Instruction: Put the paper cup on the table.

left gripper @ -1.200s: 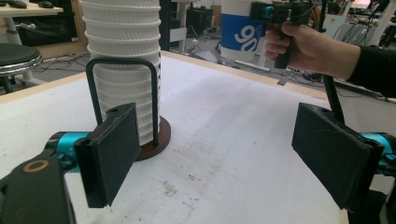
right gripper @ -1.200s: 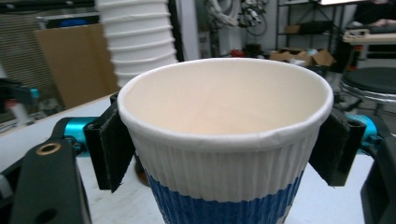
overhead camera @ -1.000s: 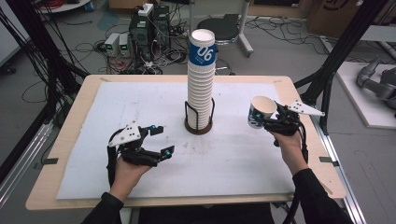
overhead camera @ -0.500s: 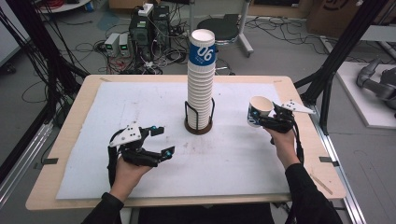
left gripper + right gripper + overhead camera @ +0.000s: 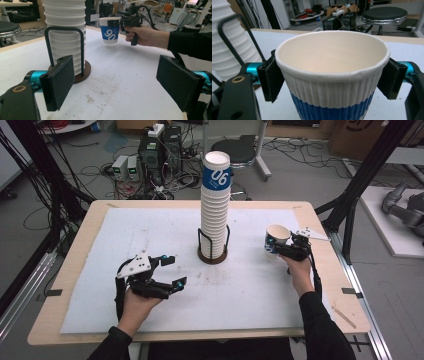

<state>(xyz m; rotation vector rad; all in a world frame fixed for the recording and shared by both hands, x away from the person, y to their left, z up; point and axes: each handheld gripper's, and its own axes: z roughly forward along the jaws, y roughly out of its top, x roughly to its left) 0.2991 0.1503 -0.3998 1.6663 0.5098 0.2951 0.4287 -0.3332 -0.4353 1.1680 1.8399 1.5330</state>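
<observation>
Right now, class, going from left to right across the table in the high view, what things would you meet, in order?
Left gripper, open, held low near the table → tall stack of paper cups in its black holder → single paper cup → right gripper, whose fingers grip that cup.

**Paper cup in the right claw, stack in its holder**

A white ribbed paper cup [image 5: 332, 75] with a blue band marked "06" sits upright and empty between the right claw [image 5: 280, 247] jaws, clamped at its sides just under the rim, lifted off the tabletop [image 5: 250, 290]. A tall stack of matching cups [image 5: 215, 205] stands upright in a black wire holder [image 5: 212, 251], off to that claw's left, ahead of the left claw [image 5: 170, 270].
</observation>
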